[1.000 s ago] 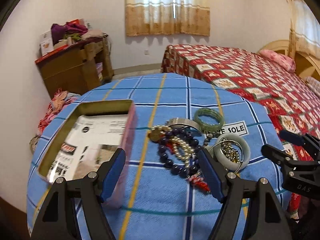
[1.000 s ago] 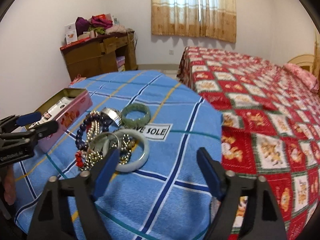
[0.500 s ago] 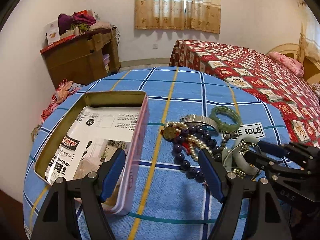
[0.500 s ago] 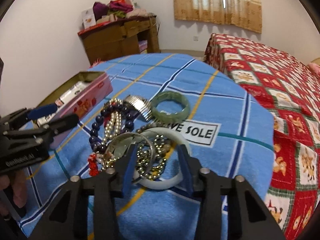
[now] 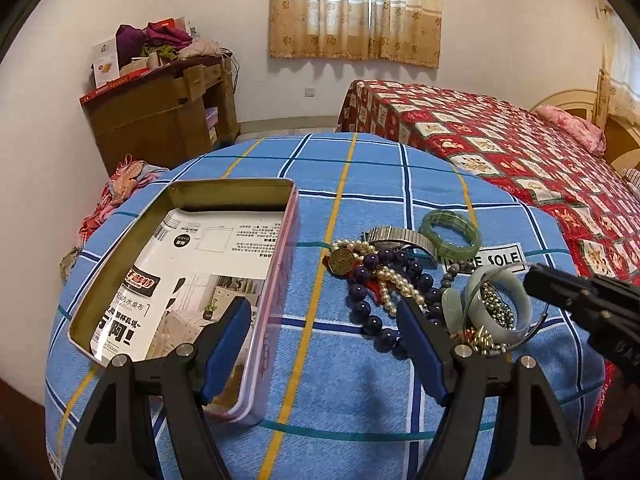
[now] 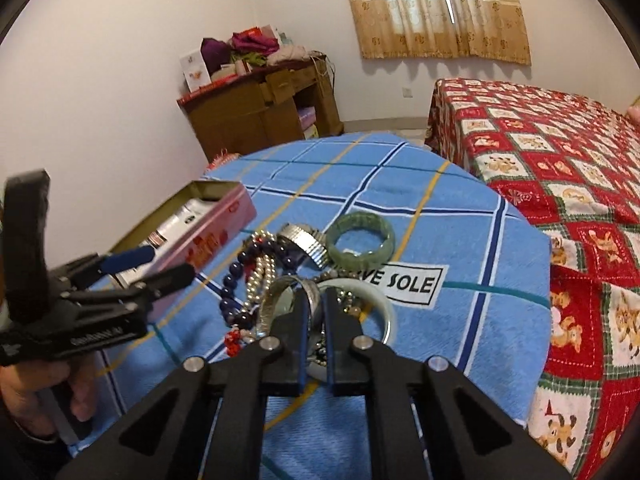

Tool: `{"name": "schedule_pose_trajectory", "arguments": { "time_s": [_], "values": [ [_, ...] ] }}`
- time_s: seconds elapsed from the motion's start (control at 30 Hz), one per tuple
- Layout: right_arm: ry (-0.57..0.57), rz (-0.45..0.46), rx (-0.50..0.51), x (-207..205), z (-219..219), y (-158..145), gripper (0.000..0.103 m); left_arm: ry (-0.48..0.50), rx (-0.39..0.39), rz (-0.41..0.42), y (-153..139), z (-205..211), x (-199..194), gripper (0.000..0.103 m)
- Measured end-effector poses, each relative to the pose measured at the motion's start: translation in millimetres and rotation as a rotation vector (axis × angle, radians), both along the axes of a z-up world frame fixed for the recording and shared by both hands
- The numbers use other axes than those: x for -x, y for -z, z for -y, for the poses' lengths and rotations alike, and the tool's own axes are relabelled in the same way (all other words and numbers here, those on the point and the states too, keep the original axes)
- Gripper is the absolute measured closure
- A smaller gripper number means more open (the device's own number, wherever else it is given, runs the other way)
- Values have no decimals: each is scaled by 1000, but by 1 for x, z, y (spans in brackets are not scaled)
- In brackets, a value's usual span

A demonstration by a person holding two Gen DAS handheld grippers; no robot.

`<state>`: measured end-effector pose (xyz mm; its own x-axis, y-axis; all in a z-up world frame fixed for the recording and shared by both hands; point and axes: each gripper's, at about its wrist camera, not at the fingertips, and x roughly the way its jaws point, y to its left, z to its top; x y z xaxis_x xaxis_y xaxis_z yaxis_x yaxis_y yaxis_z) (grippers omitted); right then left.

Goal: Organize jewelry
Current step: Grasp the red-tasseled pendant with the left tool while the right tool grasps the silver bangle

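Note:
A heap of jewelry lies on the blue checked tablecloth. It holds a dark blue bead string, pearls, a metal watch band, a green bangle and a pale jade bangle. My right gripper is shut on the rim of a thin silver bangle on top of the heap. Its tip enters the left wrist view as well. My left gripper hangs open with nothing in it, between the heap and an open pink tin lined with printed paper.
The round table ends close behind the heap, and a bed with a red patterned cover stands to its right. A wooden cabinet piled with clothes stands at the far wall. A person's hand holds the left gripper beside the tin.
The right gripper went from wide open to shut, moving in over the heap and closing on the silver bangle. The left gripper stayed open and in about the same place.

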<state>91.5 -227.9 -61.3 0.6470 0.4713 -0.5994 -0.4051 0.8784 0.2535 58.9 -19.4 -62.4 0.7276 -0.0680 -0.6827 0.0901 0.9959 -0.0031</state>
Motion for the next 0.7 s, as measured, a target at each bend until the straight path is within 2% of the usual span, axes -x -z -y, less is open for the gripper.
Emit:
{"name": "schedule_pose_trajectory", "arguments": {
  "time_s": [0.2, 0.33, 0.53, 0.6, 0.7],
  "values": [
    [-2, 35, -63, 8, 9, -18, 94, 9, -18, 10, -1, 4, 4, 28],
    [9, 62, -88, 10, 13, -29, 94, 38, -83, 74, -9, 19, 15, 28],
    [26, 67, -69, 8, 16, -27, 94, 99, -64, 38, -1, 32, 15, 29],
    [32, 59, -65, 7, 19, -23, 94, 127, -42, 6, 4, 35, 13, 49],
    [37, 50, -62, 7, 21, -19, 94, 151, -19, -28, 11, 38, 13, 54]
  ]
}}
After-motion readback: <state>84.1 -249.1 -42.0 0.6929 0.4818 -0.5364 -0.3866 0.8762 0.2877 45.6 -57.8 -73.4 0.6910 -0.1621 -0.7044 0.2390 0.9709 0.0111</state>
